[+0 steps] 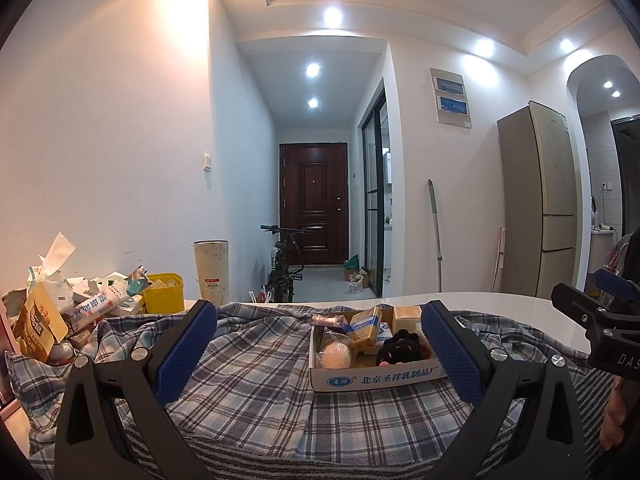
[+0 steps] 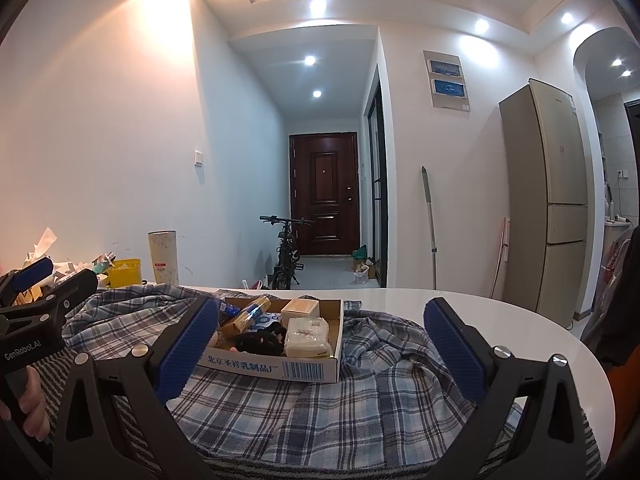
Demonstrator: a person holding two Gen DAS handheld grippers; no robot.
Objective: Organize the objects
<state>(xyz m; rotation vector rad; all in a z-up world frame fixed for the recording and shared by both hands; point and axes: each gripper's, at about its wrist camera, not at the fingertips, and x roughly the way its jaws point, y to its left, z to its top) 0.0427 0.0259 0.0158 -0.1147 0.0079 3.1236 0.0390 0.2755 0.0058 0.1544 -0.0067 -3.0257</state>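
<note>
Cardboard tray [image 1: 372,378], a shallow white box with blue printing on its front wall, sits on a rumpled plaid cloth [image 1: 256,396] that covers the near part of a white table [image 2: 460,304]. Both grippers are spread wide and hold nothing: the left gripper [image 1: 319,350] frames the tray between its blue pads, and the right gripper [image 2: 321,346] hangs just in front of the tray's right half. Inside the tray lie a pale wrapped packet [image 2: 307,337] at the right, a cream box [image 2: 301,309] behind it, a yellow and blue carton [image 1: 366,326] leaning near the middle, a black fuzzy thing [image 1: 400,348] toward the front, and a round peach-coloured ball [image 1: 337,354] in a clear wrapper at the left. Off to the left, on the table, stands a heap of snack bags and tissues [image 1: 52,308], a yellow tub [image 1: 163,292] and a tall pale can [image 1: 212,272]. Beyond the table runs a hallway with a dark red door [image 1: 314,204], a bicycle [image 1: 285,264] parked before it, a mop handle [image 1: 436,236] against the wall and a tall beige fridge [image 1: 540,200] on the right.
</note>
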